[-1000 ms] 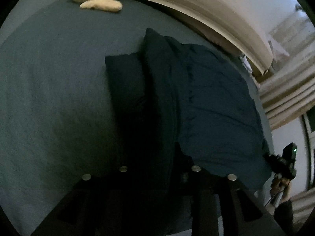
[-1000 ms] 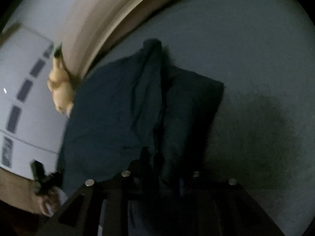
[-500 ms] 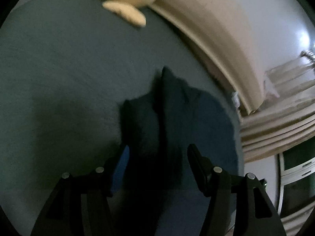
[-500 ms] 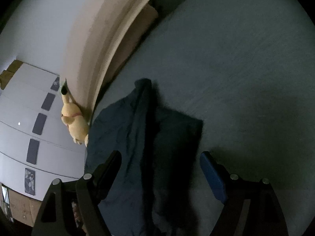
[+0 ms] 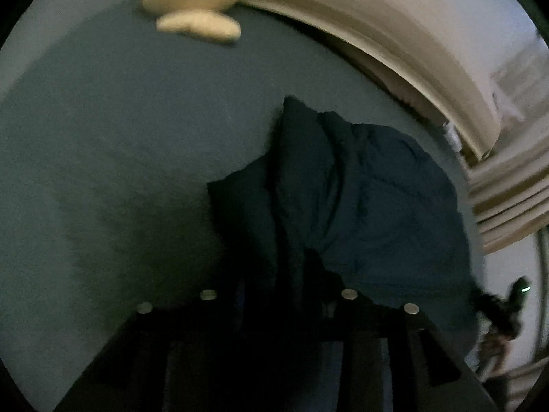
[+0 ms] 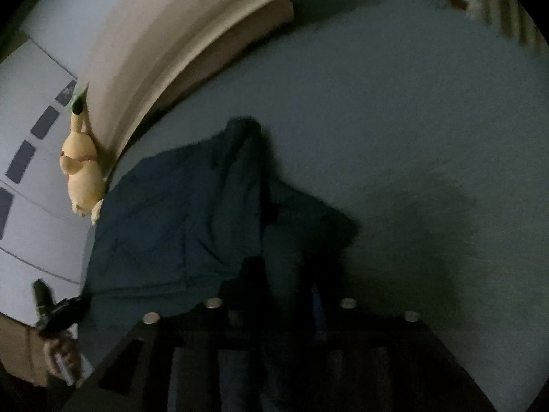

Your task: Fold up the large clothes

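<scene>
Garment: your dark blue garment [image 5: 394, 206] lies bunched on the bed [image 5: 120, 154], its near hem raised for a fold.
Left tool [image 5: 278, 295]: just closed, apparently clenched on the hem; dim view.
Right tool [image 6: 281, 304]: likewise.
Room: bare sheet alongside; plush toy [image 5: 192, 0] and headboard [image 5: 394, 27] far.

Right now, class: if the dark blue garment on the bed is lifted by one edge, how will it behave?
The dark blue garment would probably sag and drape, since it already lies in soft folds. It looks padded, so likely bulky yet light. It shouldn't roll.
</scene>
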